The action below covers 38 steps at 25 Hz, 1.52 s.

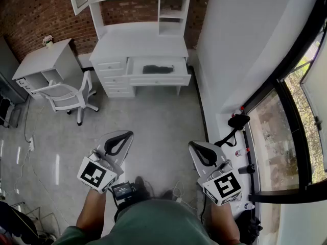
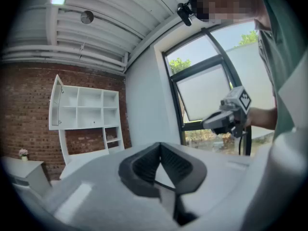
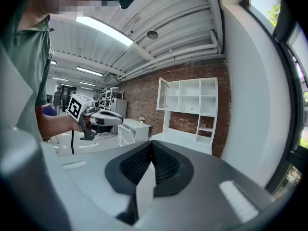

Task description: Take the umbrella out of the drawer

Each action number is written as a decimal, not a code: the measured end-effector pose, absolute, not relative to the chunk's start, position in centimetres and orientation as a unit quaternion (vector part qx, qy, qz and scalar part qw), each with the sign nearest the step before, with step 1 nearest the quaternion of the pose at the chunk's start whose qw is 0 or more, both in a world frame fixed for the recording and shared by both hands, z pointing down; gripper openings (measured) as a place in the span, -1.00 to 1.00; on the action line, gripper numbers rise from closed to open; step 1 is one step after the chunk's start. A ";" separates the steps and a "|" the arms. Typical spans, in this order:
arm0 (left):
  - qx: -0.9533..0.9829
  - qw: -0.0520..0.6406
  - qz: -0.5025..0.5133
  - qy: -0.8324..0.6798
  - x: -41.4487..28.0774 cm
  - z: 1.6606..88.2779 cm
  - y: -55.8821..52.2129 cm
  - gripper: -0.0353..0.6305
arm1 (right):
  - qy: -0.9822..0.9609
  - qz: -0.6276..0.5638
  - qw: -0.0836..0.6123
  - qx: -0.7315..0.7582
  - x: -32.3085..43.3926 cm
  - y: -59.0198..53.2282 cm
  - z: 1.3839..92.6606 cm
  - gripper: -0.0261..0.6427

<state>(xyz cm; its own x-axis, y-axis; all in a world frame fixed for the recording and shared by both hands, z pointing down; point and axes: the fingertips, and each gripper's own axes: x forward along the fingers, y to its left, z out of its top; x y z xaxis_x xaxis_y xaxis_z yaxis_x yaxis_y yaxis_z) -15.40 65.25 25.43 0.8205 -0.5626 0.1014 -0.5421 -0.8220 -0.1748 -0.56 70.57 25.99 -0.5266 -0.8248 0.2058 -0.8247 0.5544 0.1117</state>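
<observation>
While the person stands well back on the floor, the left tool [image 1: 120,141] hangs empty with its jaws together. The black umbrella [image 1: 158,69] lies in the open drawer [image 1: 158,79] at the front edge of the white bench [image 1: 138,47]. The right tool [image 1: 200,150] is likewise closed and empty.
</observation>
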 end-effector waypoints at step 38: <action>-0.963 0.058 -0.040 0.259 -25.4 24.7 49.5 -0.89 | -0.855 0.009 0.110 0.507 -10.7 55.0 24.6 -0.91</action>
<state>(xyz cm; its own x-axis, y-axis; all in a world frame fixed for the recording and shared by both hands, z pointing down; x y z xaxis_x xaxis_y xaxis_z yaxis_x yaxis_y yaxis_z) -25.42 49.48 24.68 0.8627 -0.5034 0.0481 -0.4940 -0.8594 -0.1321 -10.73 55.01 24.59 -0.4614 -0.8648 0.1979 -0.8690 0.4855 0.0956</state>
